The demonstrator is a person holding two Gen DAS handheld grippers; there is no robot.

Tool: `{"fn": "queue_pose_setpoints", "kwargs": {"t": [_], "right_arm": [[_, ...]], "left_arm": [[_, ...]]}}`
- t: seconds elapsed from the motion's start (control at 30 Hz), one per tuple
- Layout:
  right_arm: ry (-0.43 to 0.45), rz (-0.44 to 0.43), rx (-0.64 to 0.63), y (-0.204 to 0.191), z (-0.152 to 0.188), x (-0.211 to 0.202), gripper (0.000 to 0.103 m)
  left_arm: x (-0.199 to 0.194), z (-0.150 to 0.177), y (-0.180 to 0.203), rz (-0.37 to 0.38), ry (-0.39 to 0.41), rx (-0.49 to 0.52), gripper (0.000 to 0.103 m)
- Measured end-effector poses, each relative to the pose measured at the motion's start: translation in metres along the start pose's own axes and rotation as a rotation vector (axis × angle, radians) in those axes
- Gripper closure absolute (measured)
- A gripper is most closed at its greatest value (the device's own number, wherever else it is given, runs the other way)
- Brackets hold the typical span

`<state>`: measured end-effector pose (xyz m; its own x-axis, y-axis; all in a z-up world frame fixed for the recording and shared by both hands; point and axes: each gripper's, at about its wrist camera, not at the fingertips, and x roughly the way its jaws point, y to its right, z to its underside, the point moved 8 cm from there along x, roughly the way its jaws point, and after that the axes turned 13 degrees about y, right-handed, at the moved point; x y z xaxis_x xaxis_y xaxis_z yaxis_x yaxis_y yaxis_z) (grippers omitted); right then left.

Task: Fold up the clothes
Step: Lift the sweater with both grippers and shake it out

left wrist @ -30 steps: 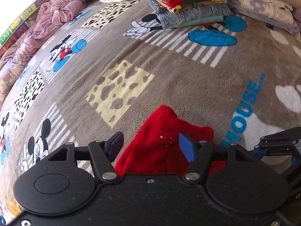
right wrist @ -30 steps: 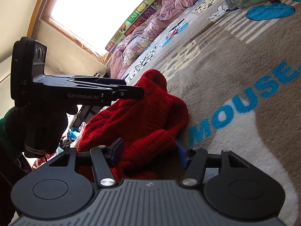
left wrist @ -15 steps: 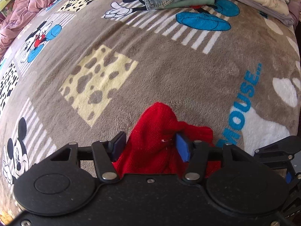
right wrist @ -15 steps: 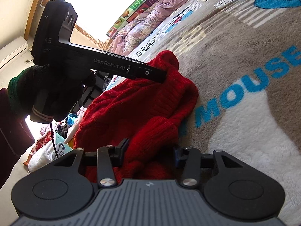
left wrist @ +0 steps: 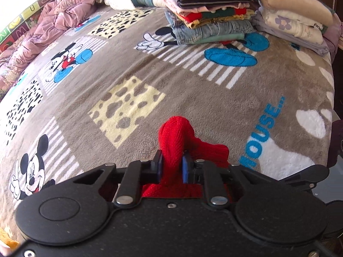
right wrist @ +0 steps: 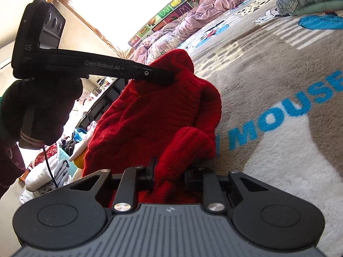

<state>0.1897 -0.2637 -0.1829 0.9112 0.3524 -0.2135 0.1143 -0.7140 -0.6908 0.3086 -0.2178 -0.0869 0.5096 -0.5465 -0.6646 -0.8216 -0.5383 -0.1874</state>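
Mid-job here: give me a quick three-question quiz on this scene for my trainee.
1. True or false: both grippers have red knit fabric between their pads.
2. What lies under the red sweater? A) wooden floor B) cartoon-mouse blanket C) bare mattress
3. Fill in: the stack of folded clothes sits at the ___ side of the bed from the grippers.

Key:
1. True. The left gripper and right gripper are each closing on a bunch of the sweater.
2. B, the blanket.
3. Far.
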Motion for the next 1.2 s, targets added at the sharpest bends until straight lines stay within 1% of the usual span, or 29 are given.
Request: {"fn": "queue_pose_setpoints", "kwargs": {"t": [0.27, 0.6, 0.9, 1.0, 1.2], "right_arm": [[0.054, -0.017, -0.087, -0.014, -0.012, -0.007, 0.084], [0.117, -0.068, -0.181, -0.052, -0.037, -0.024, 0.086], [0.142, -0.108, -0.299, -0.093, -0.07, -0.025, 0.086], [0.155, -0.118, -0.345, -0.109, -0.087, -0.024, 0.086], [0.154, -0.124, -0.412, -0.132, -0.119, -0.015, 0.086]], "left_arm": [[-0.048, -0.007, -0.015, -0.052, 0.125, -0.096, 0.088], [-0.103, -0.013, -0.04, -0.091, 0.247, -0.234, 0.089], [-0.147, -0.019, -0.064, -0.13, 0.34, -0.32, 0.089], [-0.162, -0.022, -0.073, -0.139, 0.376, -0.359, 0.089], [-0.186, -0.031, -0.09, -0.166, 0.428, -0.416, 0.089]]}}
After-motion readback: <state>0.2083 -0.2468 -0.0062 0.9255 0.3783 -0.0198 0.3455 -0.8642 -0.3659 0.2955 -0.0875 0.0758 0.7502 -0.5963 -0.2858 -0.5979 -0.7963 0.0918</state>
